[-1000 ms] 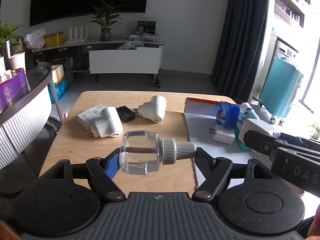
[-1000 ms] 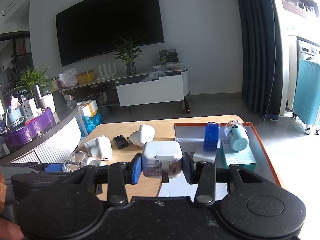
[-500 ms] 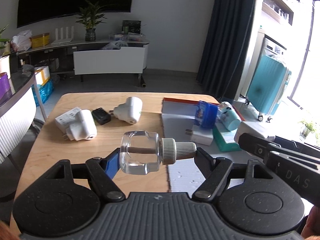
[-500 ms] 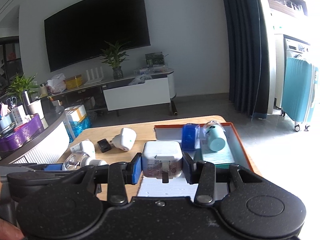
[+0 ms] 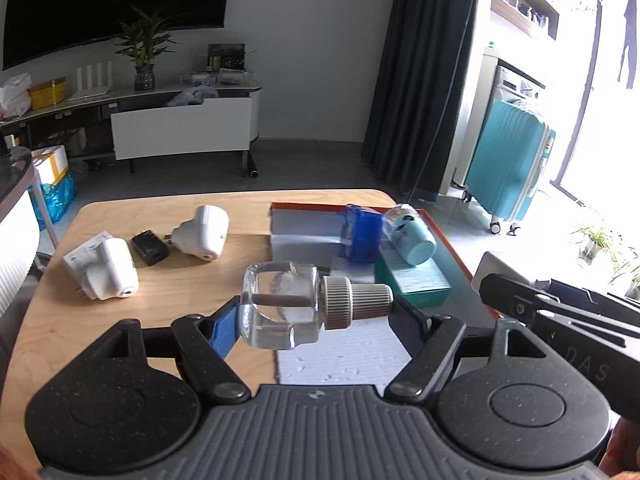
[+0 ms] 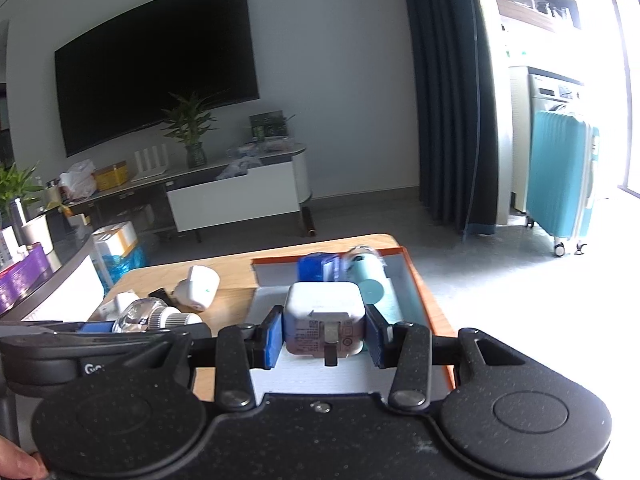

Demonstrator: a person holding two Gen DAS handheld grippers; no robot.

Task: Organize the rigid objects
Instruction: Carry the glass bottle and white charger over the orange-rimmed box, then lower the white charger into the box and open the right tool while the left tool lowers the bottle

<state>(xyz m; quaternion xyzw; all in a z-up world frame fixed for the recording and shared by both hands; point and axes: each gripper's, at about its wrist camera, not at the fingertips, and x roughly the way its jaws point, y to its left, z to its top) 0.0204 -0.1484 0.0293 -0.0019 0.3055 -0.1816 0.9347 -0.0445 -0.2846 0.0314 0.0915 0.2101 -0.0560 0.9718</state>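
Observation:
My left gripper (image 5: pixel 316 312) is shut on a clear glass bottle (image 5: pixel 280 304) with a ribbed cap, held sideways above the wooden table (image 5: pixel 168 304) at the tray's left edge. My right gripper (image 6: pixel 324 336) is shut on a white plug charger (image 6: pixel 324 320), held over the orange-rimmed tray (image 6: pixel 424 300). The tray (image 5: pixel 452 256) holds a blue box (image 5: pixel 360 236), a teal cylinder (image 5: pixel 412 236) and a teal carton (image 5: pixel 416 280). Two white plug adapters (image 5: pixel 108 276) (image 5: pixel 204 232) and a small black block (image 5: pixel 150 246) lie on the table's left part.
The right gripper's body (image 5: pixel 560 320) reaches into the left wrist view at right. A teal suitcase (image 5: pixel 512 168) stands on the floor beyond the table. A grey counter (image 6: pixel 44 280) lies at far left, a TV stand (image 5: pixel 184 124) behind.
Both grippers have moved right toward the tray with their loads. The table objects have shifted left in both views. Grips are unchanged.

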